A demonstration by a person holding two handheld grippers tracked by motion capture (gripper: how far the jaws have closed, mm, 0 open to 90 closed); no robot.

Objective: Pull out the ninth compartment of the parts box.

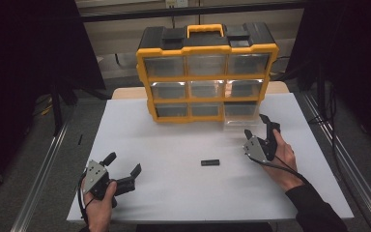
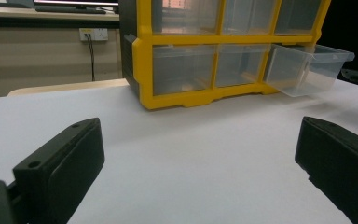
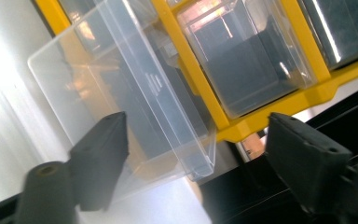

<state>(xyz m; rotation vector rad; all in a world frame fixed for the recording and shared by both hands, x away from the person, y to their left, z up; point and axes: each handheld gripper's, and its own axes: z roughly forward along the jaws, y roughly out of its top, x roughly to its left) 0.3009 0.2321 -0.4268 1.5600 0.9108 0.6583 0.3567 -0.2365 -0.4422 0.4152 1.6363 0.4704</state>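
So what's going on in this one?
A person with a gripper in each hand works at a yellow drawer organizer on a white table. Its bottom-right clear drawer is pulled partway out, and the right gripper sits open just in front of it. The left gripper waits open nearby. A small black part lies mid-table.

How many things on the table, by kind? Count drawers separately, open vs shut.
Organizer: 1
Shut drawers: 8
Open drawer: 1, bottom right, pulled out
Small black part: 1, loose on the table
Hand-held grippers: 2, left and right, both open
Total: 13
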